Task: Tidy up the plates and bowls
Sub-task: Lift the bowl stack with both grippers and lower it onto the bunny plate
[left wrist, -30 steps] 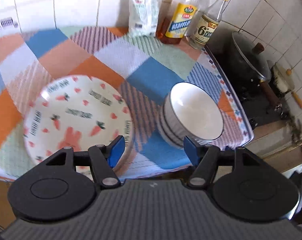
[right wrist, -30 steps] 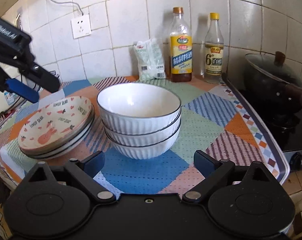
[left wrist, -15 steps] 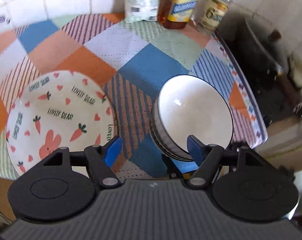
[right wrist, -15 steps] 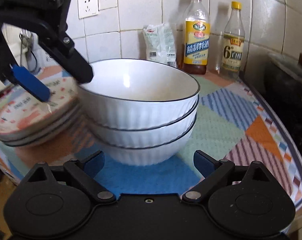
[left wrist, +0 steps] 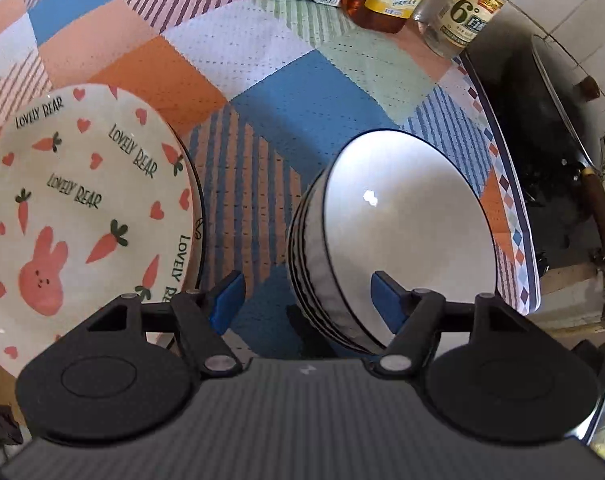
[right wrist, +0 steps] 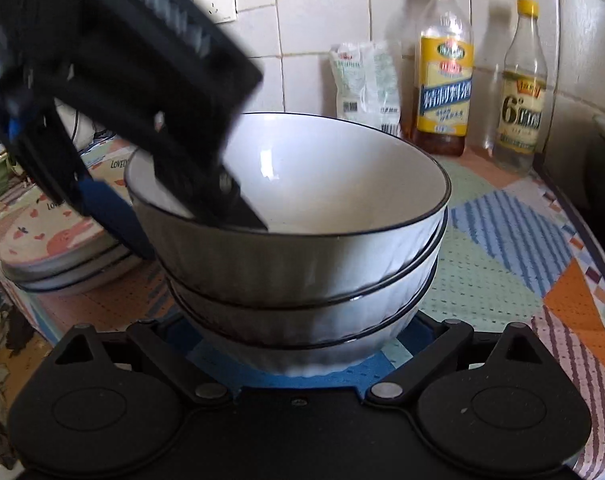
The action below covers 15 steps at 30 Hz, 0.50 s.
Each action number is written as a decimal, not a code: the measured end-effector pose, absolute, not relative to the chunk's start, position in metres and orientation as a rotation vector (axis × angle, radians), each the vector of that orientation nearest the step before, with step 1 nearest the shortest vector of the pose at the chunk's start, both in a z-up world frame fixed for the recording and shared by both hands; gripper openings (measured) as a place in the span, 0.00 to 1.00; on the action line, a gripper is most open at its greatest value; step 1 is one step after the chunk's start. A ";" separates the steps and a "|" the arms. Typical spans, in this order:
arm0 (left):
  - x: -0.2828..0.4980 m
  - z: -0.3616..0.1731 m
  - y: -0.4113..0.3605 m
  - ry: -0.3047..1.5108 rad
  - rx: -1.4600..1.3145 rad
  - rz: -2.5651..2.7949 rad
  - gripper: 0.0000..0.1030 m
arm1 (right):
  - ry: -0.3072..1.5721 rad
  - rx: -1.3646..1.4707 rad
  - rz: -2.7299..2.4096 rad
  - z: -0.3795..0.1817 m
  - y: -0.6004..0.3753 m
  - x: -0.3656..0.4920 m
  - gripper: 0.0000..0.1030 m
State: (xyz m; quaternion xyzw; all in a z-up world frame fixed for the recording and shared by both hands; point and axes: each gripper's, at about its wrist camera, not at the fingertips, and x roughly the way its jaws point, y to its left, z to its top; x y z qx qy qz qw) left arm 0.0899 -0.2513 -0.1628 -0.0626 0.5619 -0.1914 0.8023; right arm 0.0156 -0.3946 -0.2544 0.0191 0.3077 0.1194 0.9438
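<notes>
The bowl stack [right wrist: 302, 256], three nested white ribbed bowls, stands on the patterned cloth [left wrist: 286, 92], with the plate stack [left wrist: 74, 208] just beside it on its left.

The left gripper [left wrist: 306, 300] hangs above the near-left rim of the top bowl [left wrist: 406, 216]. Its jaws are spread wide and hold nothing. One blue pad sits inside the bowl, the other outside the wall, so the rim lies between the fingers.

The right gripper [right wrist: 298, 344] is low at the near base of the bowl stack. Its fingers are parted wide to either side of the bottom bowl and grip nothing; contact cannot be judged.

The left gripper is the better placed for a rim pinch. That move likely requires closing straight across the wall.
</notes>
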 end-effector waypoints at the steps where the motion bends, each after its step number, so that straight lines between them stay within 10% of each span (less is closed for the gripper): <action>1: 0.091 -0.164 -0.252 1.202 -0.135 -0.412 0.63 | 0.620 0.052 0.253 -0.256 -0.397 0.015 0.97; 15: 0.089 -0.162 -0.266 1.135 -0.052 -0.487 0.51 | 0.592 -0.051 0.308 -0.266 -0.392 0.019 0.97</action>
